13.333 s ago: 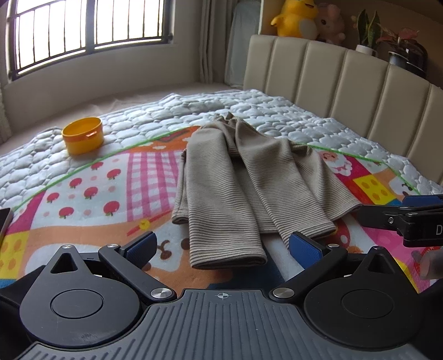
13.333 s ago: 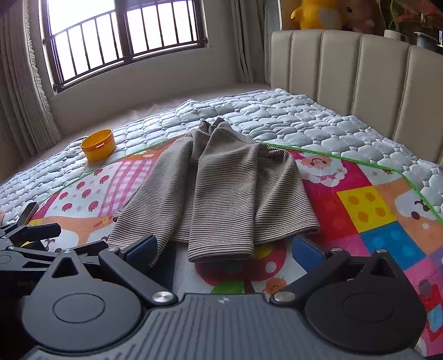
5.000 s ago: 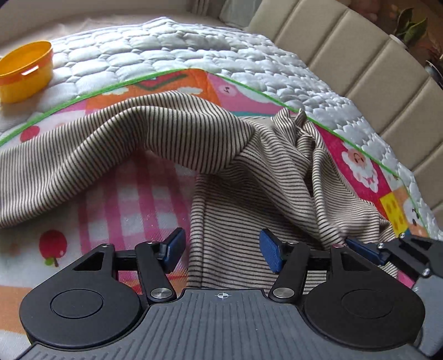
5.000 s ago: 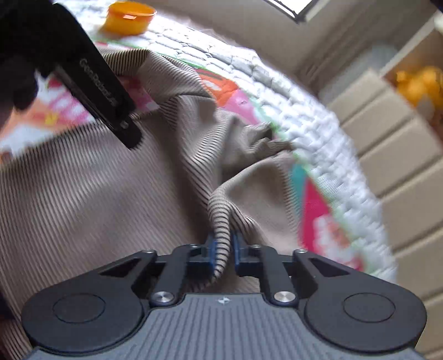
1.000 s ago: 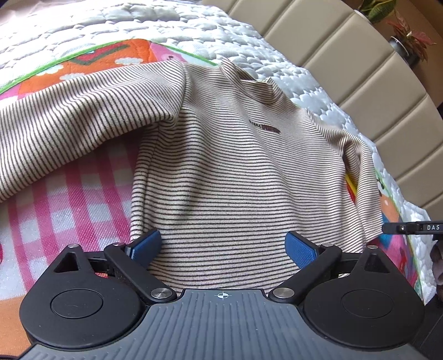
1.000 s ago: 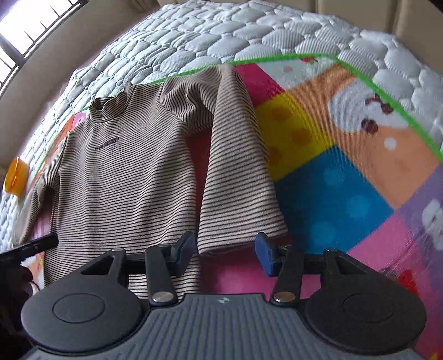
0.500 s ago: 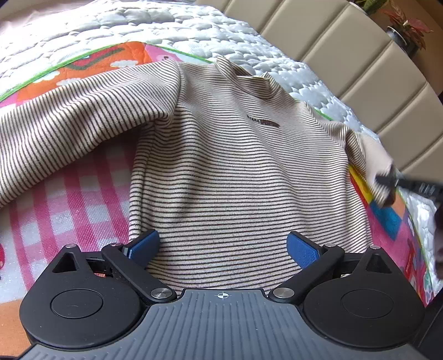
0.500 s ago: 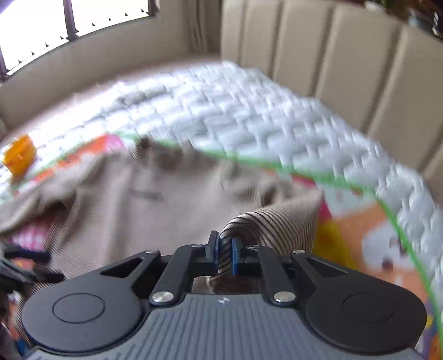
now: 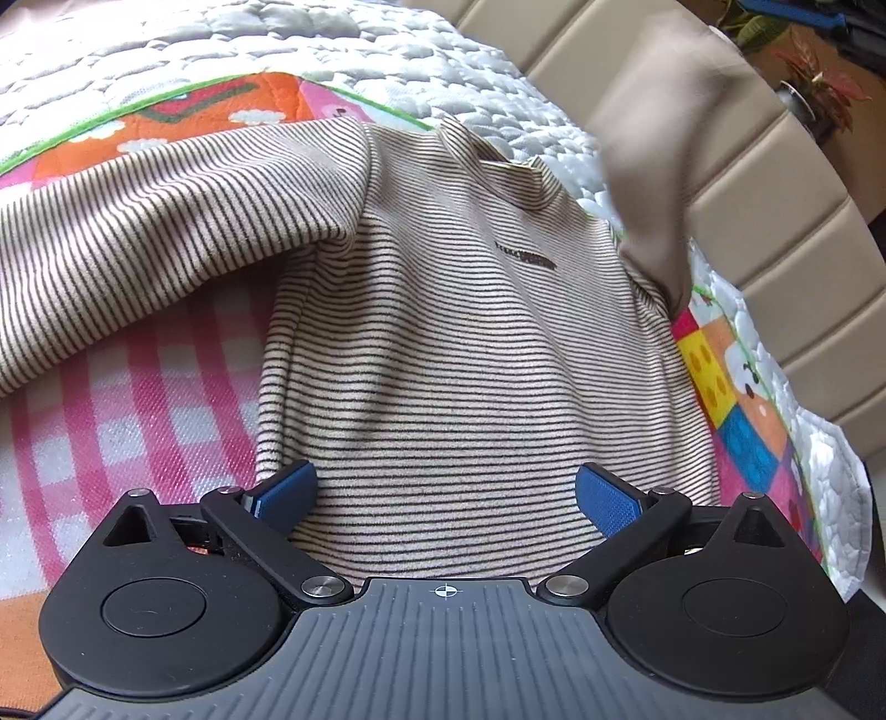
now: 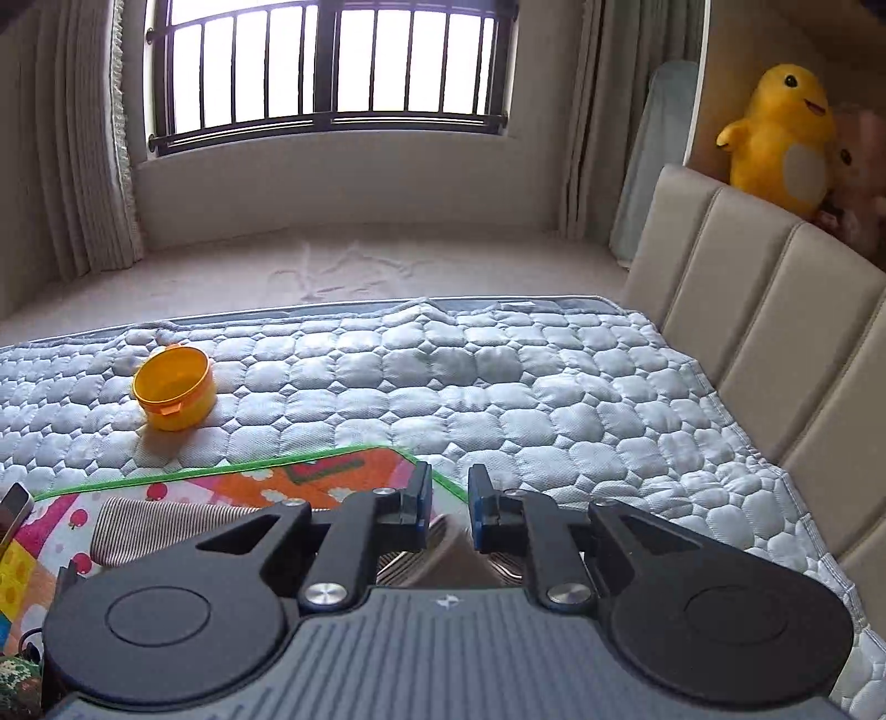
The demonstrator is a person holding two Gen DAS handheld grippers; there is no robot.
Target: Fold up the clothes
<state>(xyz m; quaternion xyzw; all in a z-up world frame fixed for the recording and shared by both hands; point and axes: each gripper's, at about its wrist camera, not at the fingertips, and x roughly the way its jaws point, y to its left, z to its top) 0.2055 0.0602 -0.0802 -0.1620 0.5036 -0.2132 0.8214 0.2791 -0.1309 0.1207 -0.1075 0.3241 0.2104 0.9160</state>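
A beige shirt with dark stripes (image 9: 459,354) lies face up on the colourful play mat (image 9: 127,399), collar away from me. My left gripper (image 9: 446,493) hovers open over the shirt's hem, nothing pinched between its blue pads. The shirt's right sleeve (image 9: 653,144) rises blurred from the shoulder to my right gripper (image 9: 786,16) at the top right. In the right wrist view, the right gripper (image 10: 449,501) is raised above the bed, pads nearly together; its jaws are opening slightly, with striped sleeve fabric (image 10: 448,548) still caught between the fingers. The other sleeve (image 9: 138,232) lies spread to the left.
An orange bowl (image 10: 174,396) sits on the grey quilted bed cover (image 10: 498,387). The padded headboard (image 10: 775,310) runs along the right, with a yellow plush toy (image 10: 781,116) above it. A barred window (image 10: 326,66) is beyond the bed. A phone's edge (image 10: 14,512) shows at the left.
The right gripper closed on the right sleeve's cuff and carried it up off the mat, rolling so its view swung to the window. The left gripper stayed over the hem.
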